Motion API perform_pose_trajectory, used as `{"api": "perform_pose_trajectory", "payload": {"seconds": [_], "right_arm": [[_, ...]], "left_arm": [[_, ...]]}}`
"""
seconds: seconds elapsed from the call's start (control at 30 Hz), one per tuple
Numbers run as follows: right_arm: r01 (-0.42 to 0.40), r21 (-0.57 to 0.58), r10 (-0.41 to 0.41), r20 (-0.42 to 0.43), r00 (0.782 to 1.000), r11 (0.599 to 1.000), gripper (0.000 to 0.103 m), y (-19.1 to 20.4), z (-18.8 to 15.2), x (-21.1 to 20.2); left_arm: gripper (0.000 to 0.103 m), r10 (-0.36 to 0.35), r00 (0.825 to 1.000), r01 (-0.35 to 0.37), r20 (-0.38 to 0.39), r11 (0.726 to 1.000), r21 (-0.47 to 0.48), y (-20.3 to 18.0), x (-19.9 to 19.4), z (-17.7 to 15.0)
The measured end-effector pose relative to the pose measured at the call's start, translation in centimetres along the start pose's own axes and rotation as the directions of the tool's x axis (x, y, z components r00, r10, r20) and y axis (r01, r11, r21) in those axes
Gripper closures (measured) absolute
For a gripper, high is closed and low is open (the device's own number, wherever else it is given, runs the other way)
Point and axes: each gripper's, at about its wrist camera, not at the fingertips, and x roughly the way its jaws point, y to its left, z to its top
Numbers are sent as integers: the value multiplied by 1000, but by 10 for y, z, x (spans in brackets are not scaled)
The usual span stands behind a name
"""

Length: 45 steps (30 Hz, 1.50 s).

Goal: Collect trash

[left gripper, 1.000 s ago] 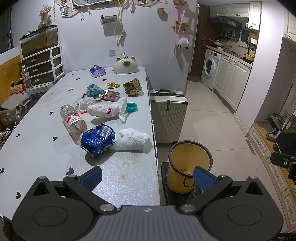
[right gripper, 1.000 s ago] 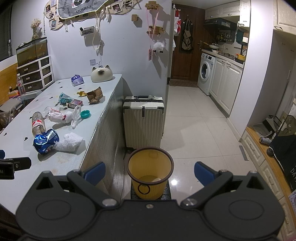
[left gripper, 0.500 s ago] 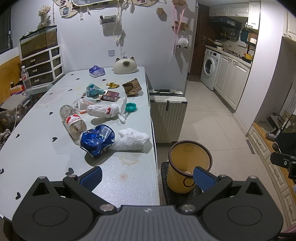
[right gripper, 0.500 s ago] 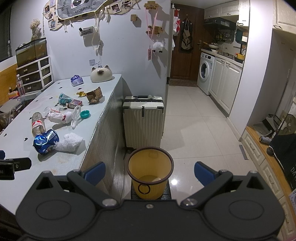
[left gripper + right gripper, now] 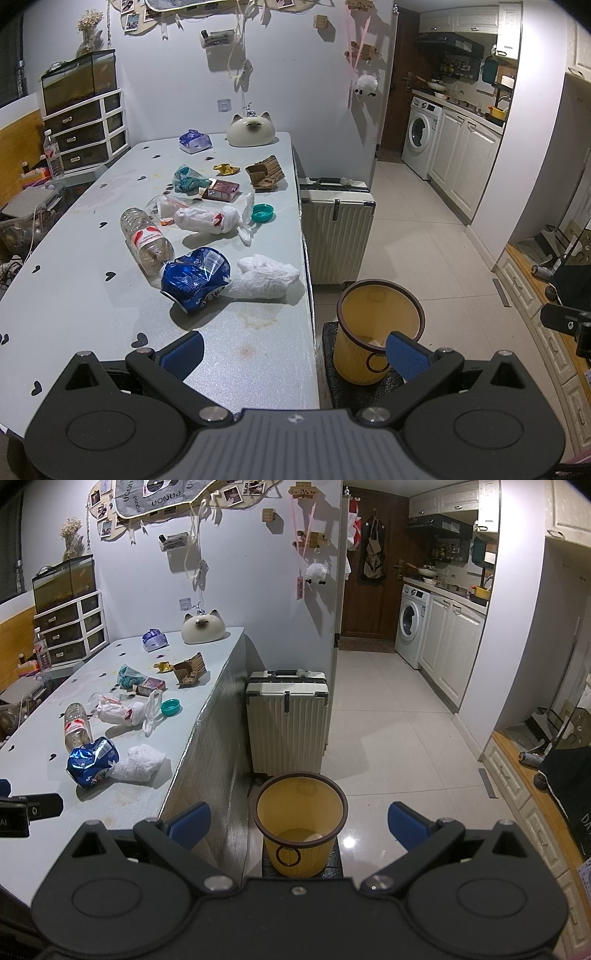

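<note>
**Trash lot on desk, bin on floor beside it**

1. Long pale grey desk (image 5: 92,229) with small black heart marks; carries all loose trash along its right half.
2. Ribbed cream hard-shell suitcase (image 5: 336,236), upright on the tiled floor against the desk's right edge.
3. Yellow round plastic waste bin with dark brown rim (image 5: 301,827), on a dark mat on the floor just beside the desk's near right corner; a pale scrap lies at its bottom.
4. Left tool (image 5: 293,350), blue-padded fingers spread wide, nothing between them; it hovers over the desk's near right corner, one finger over the desk, the other in front of the bin.
5. Right tool (image 5: 299,823), fingers likewise spread wide and empty, framing the bin from above.
6. Clear plastic bottle with red-and-white label (image 5: 146,240), lying on its side, its neck end touching the can.
7. Crushed blue drink can (image 5: 195,277), nearest item to the left tool.
8. Crumpled white paper wad (image 5: 264,277), touching the can's right side, near the desk edge.
9. Knotted white plastic bag (image 5: 210,221), beyond the bottle.
10. Torn brown cardboard piece (image 5: 266,173), farther back.
11. Small maroon carton (image 5: 221,190), left of the cardboard.
12. Teal round plastic lid (image 5: 263,213), just right of the bag
</note>
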Motion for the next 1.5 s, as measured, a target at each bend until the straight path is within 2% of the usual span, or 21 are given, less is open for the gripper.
{"api": "perform_pose_trajectory", "payload": {"seconds": [0.57, 0.7, 0.8, 0.93, 1.07, 1.23, 1.37, 1.5], "right_arm": [[0, 2, 0, -2, 1000, 1000, 0, -2, 0, 1], [1, 0, -1, 1, 1000, 1000, 0, -3, 0, 2], [-1, -4, 1, 7, 1000, 1000, 0, -4, 1, 2], [-12, -16, 13, 20, 1000, 1000, 0, -6, 5, 9], [-54, -49, 56, 46, 997, 997, 0, -6, 14, 12], [-130, -88, 137, 72, 988, 988, 0, 1, 20, 23], [-215, -121, 224, 74, 972, 969, 0, 9, 23, 36], [-276, -167, 291, 75, 954, 947, 0, 23, 33, 50]], "left_arm": [[0, 3, 1000, -3, 1, 1000, 2, 0, 0, 0], [0, 27, 1000, -27, 13, 999, 22, 2, -7, -1], [0, 38, 999, -38, 16, 999, 22, 3, 2, 1], [0, 73, 997, -73, 25, 997, -8, 2, -1, 5], [0, 110, 993, -108, 34, 992, -66, 9, -4, 10], [0, 200, 980, -196, 19, 974, -115, 15, -7, 12], [0, 262, 965, -261, -8, 956, -133, 22, -7, 12], [0, 294, 956, -293, -19, 939, -180, 37, -9, 17]]}}
